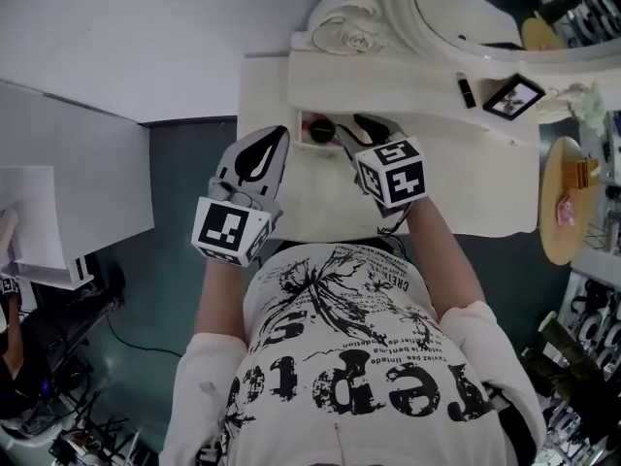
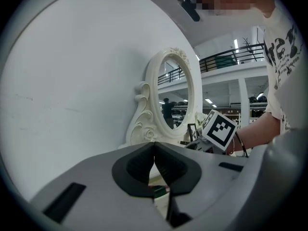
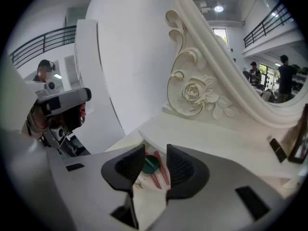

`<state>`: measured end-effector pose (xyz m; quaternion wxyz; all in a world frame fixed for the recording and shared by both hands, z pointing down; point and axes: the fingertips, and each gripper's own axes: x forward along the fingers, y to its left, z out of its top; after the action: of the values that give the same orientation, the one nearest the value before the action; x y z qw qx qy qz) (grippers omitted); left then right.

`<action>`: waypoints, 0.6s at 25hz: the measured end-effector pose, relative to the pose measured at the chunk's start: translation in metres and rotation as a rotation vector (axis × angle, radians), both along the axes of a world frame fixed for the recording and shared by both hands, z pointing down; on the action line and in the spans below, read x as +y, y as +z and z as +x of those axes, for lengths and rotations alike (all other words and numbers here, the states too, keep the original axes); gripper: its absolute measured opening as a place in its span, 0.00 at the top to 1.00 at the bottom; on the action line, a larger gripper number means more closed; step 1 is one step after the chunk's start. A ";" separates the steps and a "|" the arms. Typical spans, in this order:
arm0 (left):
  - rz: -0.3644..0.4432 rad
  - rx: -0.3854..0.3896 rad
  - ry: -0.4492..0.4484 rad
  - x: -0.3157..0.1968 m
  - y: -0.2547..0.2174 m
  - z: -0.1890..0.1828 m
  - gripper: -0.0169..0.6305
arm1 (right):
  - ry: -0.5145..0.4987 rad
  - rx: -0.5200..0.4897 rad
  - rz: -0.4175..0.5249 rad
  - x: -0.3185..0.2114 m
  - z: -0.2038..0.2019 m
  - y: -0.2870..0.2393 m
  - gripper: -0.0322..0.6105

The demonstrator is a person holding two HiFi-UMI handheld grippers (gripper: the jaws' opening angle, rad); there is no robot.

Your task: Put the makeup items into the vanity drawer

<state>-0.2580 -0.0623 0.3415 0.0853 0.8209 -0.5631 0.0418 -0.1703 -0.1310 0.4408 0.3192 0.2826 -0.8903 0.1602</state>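
1. Grey left gripper (image 1: 266, 142) sits near the left edge of the vanity (image 1: 485, 197), its jaw tips pressed together with nothing between them.
2. Vanity drawer (image 1: 305, 145) stands pulled out, holding a green round compact (image 3: 150, 164) and two red sticks (image 3: 161, 170).
3. Right gripper (image 1: 357, 124) hovers over the drawer, its jaws partly apart and empty. The compact shows through the gap, untouched.
4. Farther right, a small dark tube (image 1: 467, 90) lies on the vanity just beside a framed picture (image 1: 513, 96).
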 end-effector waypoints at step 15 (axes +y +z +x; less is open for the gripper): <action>0.079 -0.067 0.057 -0.030 -0.066 0.062 0.95 | 0.098 -0.352 0.394 -0.019 0.082 -0.144 0.93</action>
<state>-0.1965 -0.0924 0.2754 0.0326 0.8374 -0.5434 0.0492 -0.0878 -0.1501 0.2968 0.0901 0.3500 -0.9313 0.0459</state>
